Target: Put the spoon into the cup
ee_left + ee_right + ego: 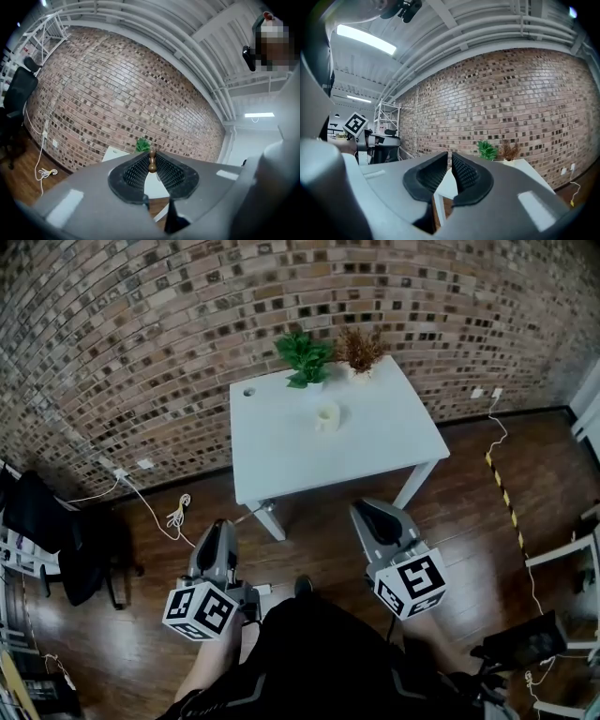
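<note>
A pale cup (327, 415) stands near the middle of the white table (375, 442), in front of two potted plants. Both grippers are held level above the wooden floor, short of the table's near edge. My left gripper (221, 526) is shut on the spoon; the left gripper view shows its brown beaded wooden handle (152, 162) upright between the pads at the tips of my left gripper (152, 157). The spoon's bowl is hidden. My right gripper (370, 507) points at the table; in the right gripper view my right gripper (450, 157) has its jaws together and nothing between them.
A green plant (304, 357) and a dried brown plant (360, 350) stand at the table's far edge against the brick wall. A black chair (47, 531) is at the left, cables (175, 515) lie on the floor, and yellow-black tape (504, 493) runs at the right.
</note>
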Demonstrator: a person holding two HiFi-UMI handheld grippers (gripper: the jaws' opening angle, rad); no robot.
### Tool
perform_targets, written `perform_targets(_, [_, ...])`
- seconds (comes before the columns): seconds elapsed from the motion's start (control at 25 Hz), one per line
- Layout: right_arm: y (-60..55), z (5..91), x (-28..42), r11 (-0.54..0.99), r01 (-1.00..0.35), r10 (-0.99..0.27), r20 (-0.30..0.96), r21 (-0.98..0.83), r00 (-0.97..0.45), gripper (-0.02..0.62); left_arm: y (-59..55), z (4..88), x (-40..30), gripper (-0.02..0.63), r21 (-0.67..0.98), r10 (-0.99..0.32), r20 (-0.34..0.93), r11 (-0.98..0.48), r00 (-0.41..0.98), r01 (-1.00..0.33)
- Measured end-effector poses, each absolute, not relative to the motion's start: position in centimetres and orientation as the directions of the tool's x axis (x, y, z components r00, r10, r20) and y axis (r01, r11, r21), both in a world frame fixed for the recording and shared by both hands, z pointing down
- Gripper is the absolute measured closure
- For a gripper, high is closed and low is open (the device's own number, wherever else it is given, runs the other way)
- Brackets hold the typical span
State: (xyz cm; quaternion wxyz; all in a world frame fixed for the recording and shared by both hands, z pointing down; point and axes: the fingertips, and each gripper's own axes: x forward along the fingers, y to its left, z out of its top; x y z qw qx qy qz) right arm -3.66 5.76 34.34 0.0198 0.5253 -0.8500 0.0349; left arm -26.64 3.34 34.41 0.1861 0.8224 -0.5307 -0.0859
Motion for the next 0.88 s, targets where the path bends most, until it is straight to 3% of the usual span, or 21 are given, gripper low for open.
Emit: perform_targets(0.88, [-9.4,34.3,-5.8,0.340,-0.940,-0.930,0.145,-0.014,-0.339,0.560,-12.5,35.4,-28.9,0.568,0.453,-0.852,0.037,-0.452,0.523,-0.768])
